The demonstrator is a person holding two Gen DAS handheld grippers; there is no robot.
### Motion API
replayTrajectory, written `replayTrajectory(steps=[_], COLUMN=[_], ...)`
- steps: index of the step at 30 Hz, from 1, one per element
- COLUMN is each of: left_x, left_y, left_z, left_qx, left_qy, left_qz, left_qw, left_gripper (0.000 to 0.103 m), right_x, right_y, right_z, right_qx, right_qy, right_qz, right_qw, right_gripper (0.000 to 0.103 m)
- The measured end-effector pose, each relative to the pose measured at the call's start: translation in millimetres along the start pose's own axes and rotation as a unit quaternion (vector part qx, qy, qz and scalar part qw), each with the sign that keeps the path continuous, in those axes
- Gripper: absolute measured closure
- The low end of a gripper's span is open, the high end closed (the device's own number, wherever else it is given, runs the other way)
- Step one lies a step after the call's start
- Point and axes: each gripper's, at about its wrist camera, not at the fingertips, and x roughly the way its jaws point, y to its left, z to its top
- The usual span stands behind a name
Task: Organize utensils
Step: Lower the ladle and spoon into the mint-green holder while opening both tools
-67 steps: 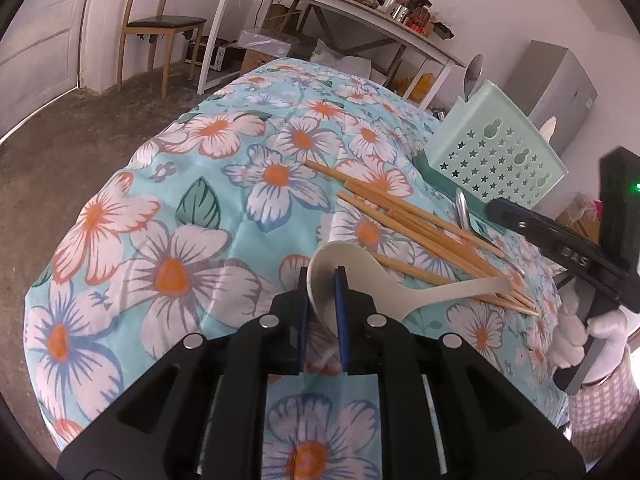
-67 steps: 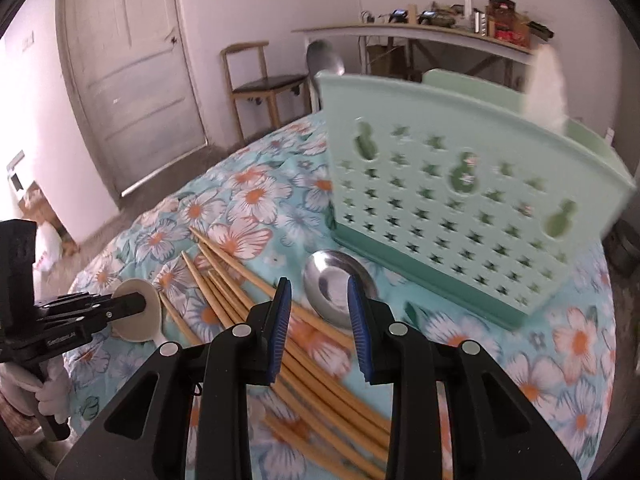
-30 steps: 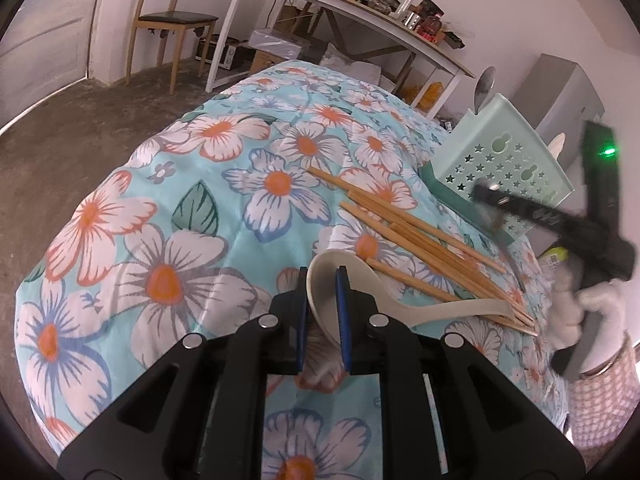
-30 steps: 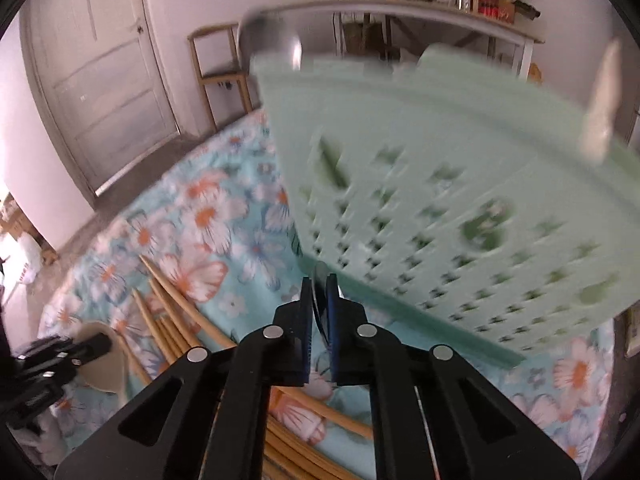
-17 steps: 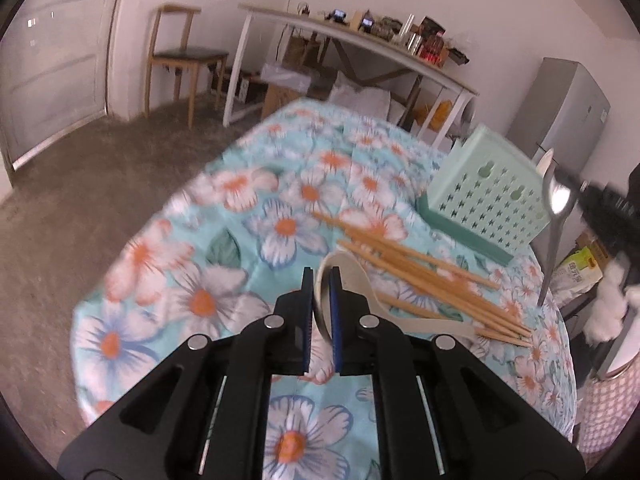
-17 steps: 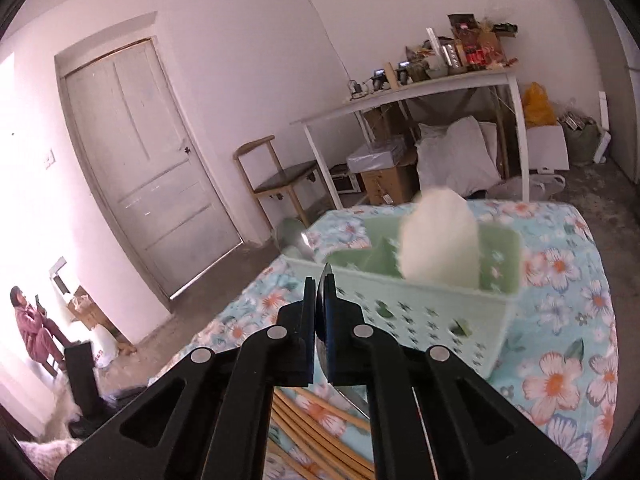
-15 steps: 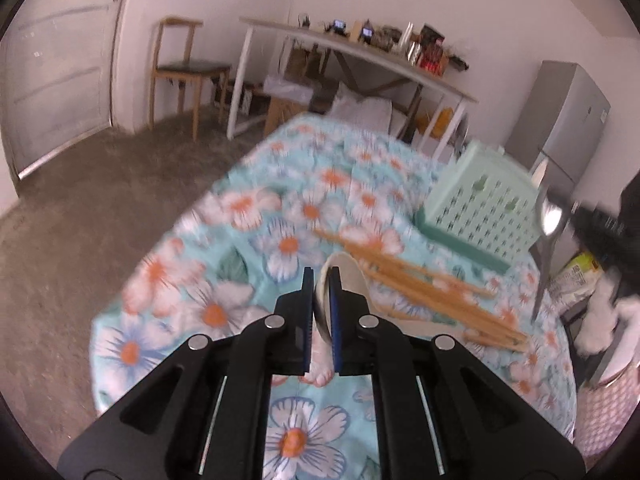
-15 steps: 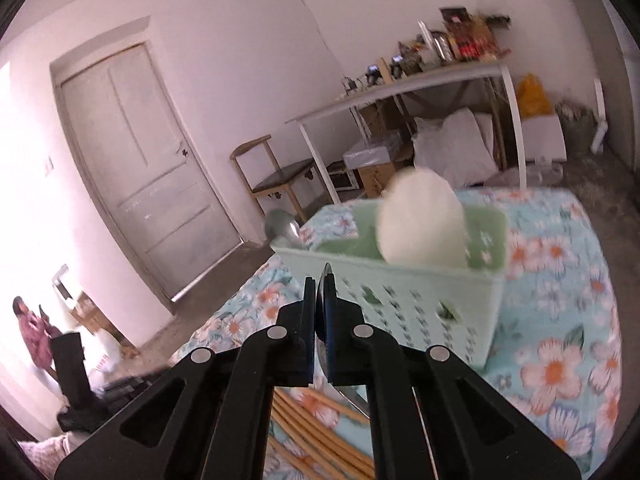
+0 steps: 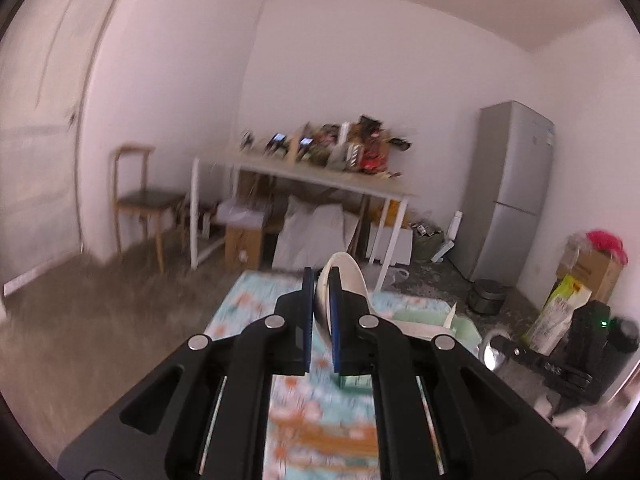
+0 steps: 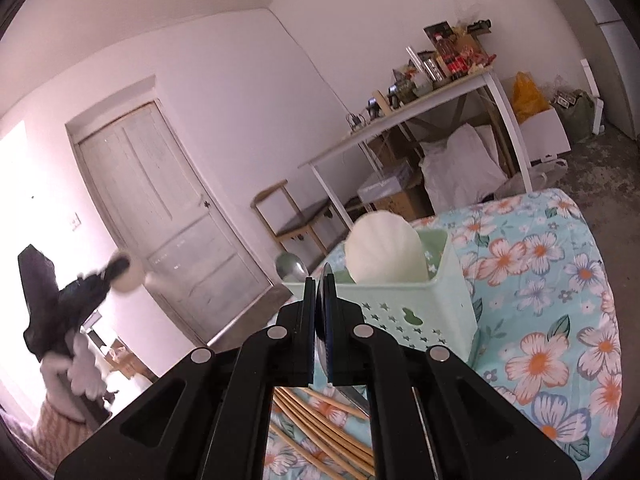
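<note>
While both grippers hang raised above the table, each is clamped on a spoon. The left gripper (image 9: 321, 316) points nearly level toward the far wall, its blue pads pinching the bowl of a white spoon (image 9: 343, 280) edge-on, the bowl rising above the fingertips; the rest of this spoon is hidden behind the fingers. From the right wrist view this same gripper shows at far left, blurred, held high by a gloved hand (image 10: 82, 372), the pale bowl at its tip.

The right gripper (image 10: 322, 316) is closed tight on a metal spoon (image 10: 325, 280), whose thin edge sticks up between the pads while its handle runs down beneath them. In the left view the metal bowl shines at the tip of that gripper, right of the basket.

Just below the right gripper, chopsticks (image 10: 320, 436) lie in a loose bundle on the floral cloth (image 10: 560, 320). Beyond the fingertips stands the green basket (image 10: 408, 312), holding a white spoon bowl-up and a second metal spoon at its left corner.

Farther back are a chair (image 10: 296, 220), a cluttered white table (image 9: 320, 176), a door (image 10: 168, 216) and a fridge (image 9: 508, 192).
</note>
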Motion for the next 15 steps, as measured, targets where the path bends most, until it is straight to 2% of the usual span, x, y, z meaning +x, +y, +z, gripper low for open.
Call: replayTrajectory(steps=[3, 9, 15], left_x=[23.1, 64.4, 82.5], left_y=[-23.0, -45.9, -69.3], left_z=[11.7, 17.3, 14.0], left_qx=[0.051, 0.086, 0.124], left_qy=[-0.001, 0.031, 0.037], left_qz=[0.018, 0.03, 0.034], left_qw=[0.9986, 0.9953, 0.991], left_gripper=[0.097, 0.097, 0.097], right_x=[-5.7, -11.4, -17.7], right_y=[2.5, 4.7, -4.3], right_z=[4.2, 10.9, 13.8], right_qx=[0.001, -0.005, 0.004], right_qy=[-0.01, -0.03, -0.039], right_qz=[0.012, 0.026, 0.029], right_qw=[1.0, 0.999, 0.999], right_gripper=[0.099, 0.099, 0.099])
